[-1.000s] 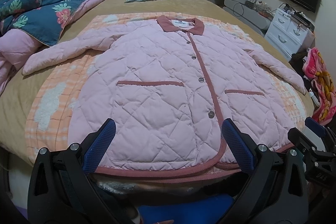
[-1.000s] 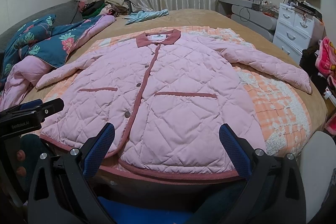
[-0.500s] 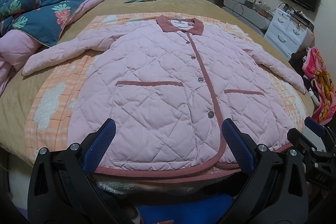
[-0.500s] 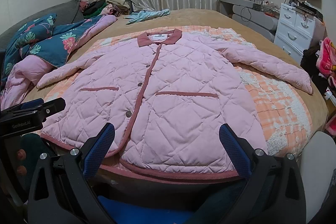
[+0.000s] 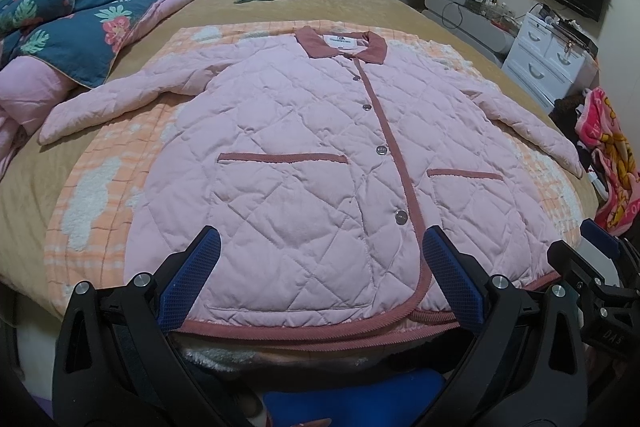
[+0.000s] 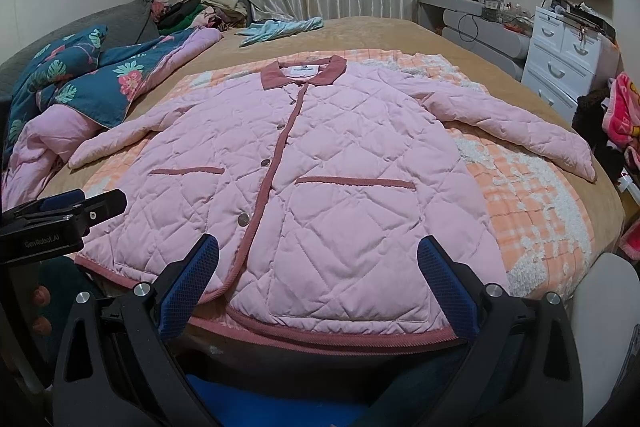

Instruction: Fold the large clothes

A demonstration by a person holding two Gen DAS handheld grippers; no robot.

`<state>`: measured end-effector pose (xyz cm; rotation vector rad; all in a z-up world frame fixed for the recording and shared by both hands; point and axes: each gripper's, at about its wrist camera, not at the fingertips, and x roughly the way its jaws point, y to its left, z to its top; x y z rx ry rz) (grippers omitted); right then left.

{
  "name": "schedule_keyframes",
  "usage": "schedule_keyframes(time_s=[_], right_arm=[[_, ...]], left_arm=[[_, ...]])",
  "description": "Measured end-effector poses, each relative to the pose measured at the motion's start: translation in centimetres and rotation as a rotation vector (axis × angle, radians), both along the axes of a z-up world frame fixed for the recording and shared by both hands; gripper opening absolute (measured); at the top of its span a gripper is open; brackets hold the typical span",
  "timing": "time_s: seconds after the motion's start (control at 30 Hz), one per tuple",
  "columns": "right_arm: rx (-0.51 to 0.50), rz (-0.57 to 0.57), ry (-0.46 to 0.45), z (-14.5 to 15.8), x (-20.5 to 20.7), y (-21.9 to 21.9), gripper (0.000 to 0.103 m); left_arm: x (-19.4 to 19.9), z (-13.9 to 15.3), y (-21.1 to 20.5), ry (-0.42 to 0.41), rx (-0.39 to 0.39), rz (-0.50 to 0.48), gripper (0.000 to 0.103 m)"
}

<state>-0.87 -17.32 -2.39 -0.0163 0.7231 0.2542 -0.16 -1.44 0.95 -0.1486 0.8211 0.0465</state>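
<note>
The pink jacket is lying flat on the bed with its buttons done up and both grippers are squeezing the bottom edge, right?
Nearly. The pink jacket does lie flat and buttoned on the bed, but the left gripper and right gripper are open, holding nothing, as both wrist views show.

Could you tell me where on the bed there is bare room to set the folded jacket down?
The tan bedspread is bare beyond the jacket collar, up to the blue garment, and right of the orange blanket. The floral quilt crowds the left.
</note>
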Motion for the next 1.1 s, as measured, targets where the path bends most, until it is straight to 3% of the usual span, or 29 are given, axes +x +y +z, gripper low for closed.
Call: schedule_keyframes(time_s=[0.33, 1.1], right_arm=[[-0.009, 0.007, 0.017, 0.4, 1.8, 0.1, 0.099], [0.013, 0.014, 0.02, 3.9, 11.8, 1.8, 0.099]], left_arm=[[2.0, -0.6, 0.5, 0.013, -0.002, 0.001, 0.095], [9.6, 2.5, 3.1, -0.002, -0.045, 0.044, 0.095]])
